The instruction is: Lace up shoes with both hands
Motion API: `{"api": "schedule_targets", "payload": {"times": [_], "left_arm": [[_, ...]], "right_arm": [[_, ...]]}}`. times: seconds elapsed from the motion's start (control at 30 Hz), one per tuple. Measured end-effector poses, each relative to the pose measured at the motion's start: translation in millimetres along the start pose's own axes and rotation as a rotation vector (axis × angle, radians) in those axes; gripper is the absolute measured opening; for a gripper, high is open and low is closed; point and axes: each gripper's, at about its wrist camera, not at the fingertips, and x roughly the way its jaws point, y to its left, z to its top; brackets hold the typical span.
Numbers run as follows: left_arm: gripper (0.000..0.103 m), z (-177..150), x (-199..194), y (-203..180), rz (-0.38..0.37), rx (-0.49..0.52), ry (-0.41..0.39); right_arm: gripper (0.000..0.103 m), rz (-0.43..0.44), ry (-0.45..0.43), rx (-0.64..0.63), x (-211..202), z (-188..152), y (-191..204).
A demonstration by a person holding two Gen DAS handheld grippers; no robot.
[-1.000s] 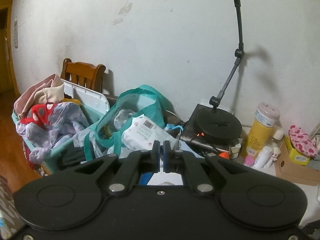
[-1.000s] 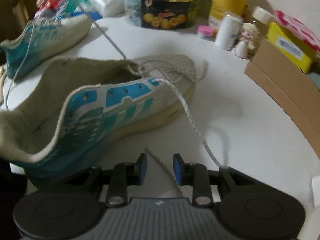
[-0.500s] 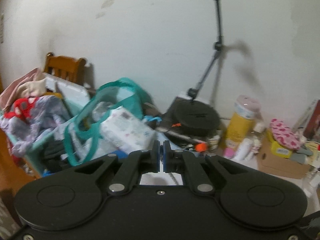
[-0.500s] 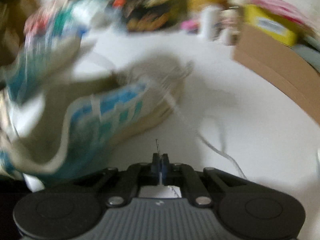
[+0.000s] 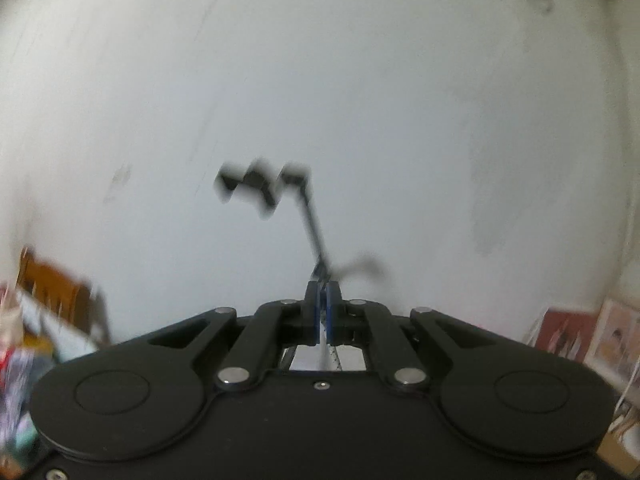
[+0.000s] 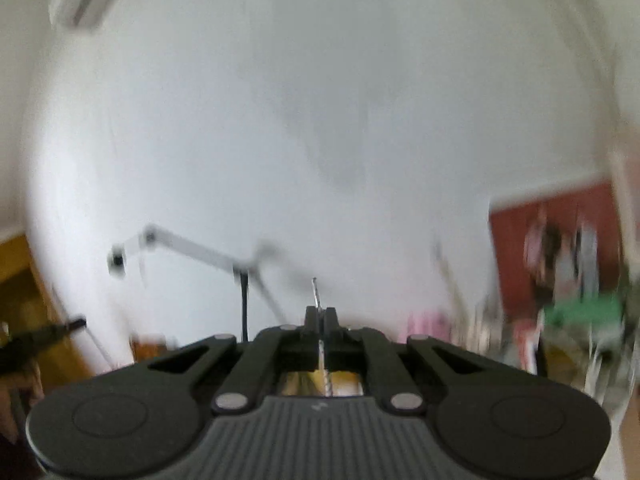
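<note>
Both views are blurred and face the white wall; neither shoe is in sight. My left gripper (image 5: 323,286) is shut on a white shoelace, and a strand of the lace (image 5: 331,354) runs down behind its blue pads. My right gripper (image 6: 320,310) is shut on the other lace end, whose thin tip (image 6: 316,292) sticks up past the fingers, with the lace (image 6: 325,376) trailing below them. Both grippers point level, high above the table.
A black jointed stand (image 5: 280,192) rises ahead in the left wrist view, with a wooden chair (image 5: 56,292) and laundry at the lower left. In the right wrist view a pale jointed arm (image 6: 180,248) and a red picture (image 6: 556,248) sit along the wall.
The right gripper closed on the lace end beside the shoe, then swung up fast so the shoe and table left its view. The left gripper, shut throughout, also rose and tilted toward the wall.
</note>
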Motion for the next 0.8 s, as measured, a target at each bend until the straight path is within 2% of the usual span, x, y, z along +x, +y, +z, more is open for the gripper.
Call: {"api": "schedule_targets", "payload": {"times": [0.13, 0.27, 0.4, 0.53, 0.8], "left_arm": [[0.0, 37, -2, -19, -0.041, 0.028, -0.076], [0.0, 65, -3, -37, -0.076, 0.064, -0.133], [0.0, 87, 1, -54, -0.125, 0.086, -0.147], [0.0, 93, 13, -65, -0.157, 0.102, -0.128], [0.0, 82, 17, -88, -0.217, 0.124, -0.103]], "right_arm": [[0.002, 0.023, -0.082, 0.019, -6, 31, 3], [0.002, 0.083, -0.137, 0.017, -1, 57, 16], [0.002, 0.137, -0.161, -0.003, 4, 75, 32], [0.002, 0.191, -0.17, -0.023, 10, 88, 49], [0.002, 0.245, -0.165, -0.043, 28, 94, 66]]}}
